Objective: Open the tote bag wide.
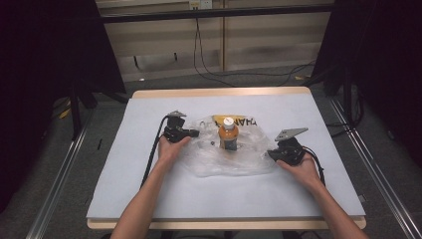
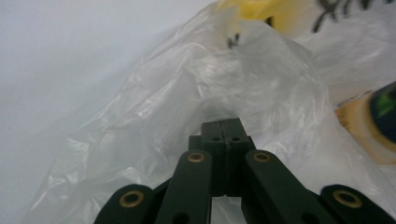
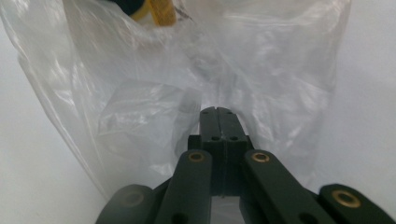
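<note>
An orange bottle with a white cap stands upright on the middle of a clear plastic bag, which lies spread and crumpled on the white table, its yellow printed end toward the far side. The left gripper sits at the bag's left edge and the right gripper at its right edge, one to each side of the bottle. In the left gripper view the jaws are pressed together with a fold of the film pinched at their tips; in the right gripper view the jaws are likewise fully closed on a pleat of the bag. Judging from this, the work in hand looks like bagging the bottle, and its early part seems done: the bottle is placed on or inside the film (which of the two the pictures cannot settle) and both sides are gripped. What seems left is to draw the two held edges up around the bottle, so the bag encloses it, and then perhaps to lift or close it.
</note>
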The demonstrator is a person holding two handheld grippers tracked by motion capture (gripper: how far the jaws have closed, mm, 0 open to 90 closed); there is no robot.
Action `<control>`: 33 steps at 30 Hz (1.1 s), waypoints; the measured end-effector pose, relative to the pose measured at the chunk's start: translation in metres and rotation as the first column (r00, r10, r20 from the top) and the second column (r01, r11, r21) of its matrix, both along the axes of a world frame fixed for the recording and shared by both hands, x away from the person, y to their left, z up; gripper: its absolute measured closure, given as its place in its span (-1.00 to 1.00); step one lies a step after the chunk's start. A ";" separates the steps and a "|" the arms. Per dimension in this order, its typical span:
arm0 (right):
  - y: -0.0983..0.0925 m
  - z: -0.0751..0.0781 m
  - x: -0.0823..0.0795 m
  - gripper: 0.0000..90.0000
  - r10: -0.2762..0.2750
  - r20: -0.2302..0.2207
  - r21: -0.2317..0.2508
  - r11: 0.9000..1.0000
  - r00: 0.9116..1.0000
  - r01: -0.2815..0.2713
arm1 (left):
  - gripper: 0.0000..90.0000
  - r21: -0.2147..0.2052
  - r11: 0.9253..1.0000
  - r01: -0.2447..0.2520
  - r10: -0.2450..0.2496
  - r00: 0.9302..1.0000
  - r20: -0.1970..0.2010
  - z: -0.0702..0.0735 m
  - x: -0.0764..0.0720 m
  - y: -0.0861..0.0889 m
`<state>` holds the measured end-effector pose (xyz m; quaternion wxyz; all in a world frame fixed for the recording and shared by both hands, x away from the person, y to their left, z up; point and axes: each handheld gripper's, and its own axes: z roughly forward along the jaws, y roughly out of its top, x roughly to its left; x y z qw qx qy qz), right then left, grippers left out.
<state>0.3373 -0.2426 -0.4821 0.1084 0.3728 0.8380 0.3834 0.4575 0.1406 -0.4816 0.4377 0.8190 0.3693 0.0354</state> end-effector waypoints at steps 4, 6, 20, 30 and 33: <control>0.002 0.014 0.003 1.00 -0.010 0.016 0.077 0.997 1.000 0.009 | 1.00 -0.019 0.999 0.050 -0.048 0.997 0.067 0.025 -0.014 0.001; 0.002 0.021 0.003 1.00 -0.015 0.028 0.094 0.995 0.999 0.012 | 1.00 -0.005 0.998 0.059 -0.058 0.994 0.087 0.033 -0.021 0.000; 0.005 0.068 0.016 1.00 0.011 0.072 0.138 0.990 0.997 -0.021 | 1.00 0.039 0.974 0.225 -0.228 0.965 0.127 0.073 -0.051 -0.011; 0.038 0.069 0.048 1.00 0.089 0.007 0.047 0.995 0.996 -0.089 | 1.00 0.158 0.940 0.303 -0.309 0.951 0.013 0.060 -0.038 -0.050; 0.043 0.066 0.054 1.00 0.106 -0.018 0.028 0.994 0.994 -0.105 | 1.00 0.165 0.931 0.325 -0.329 0.944 -0.004 0.056 -0.034 -0.055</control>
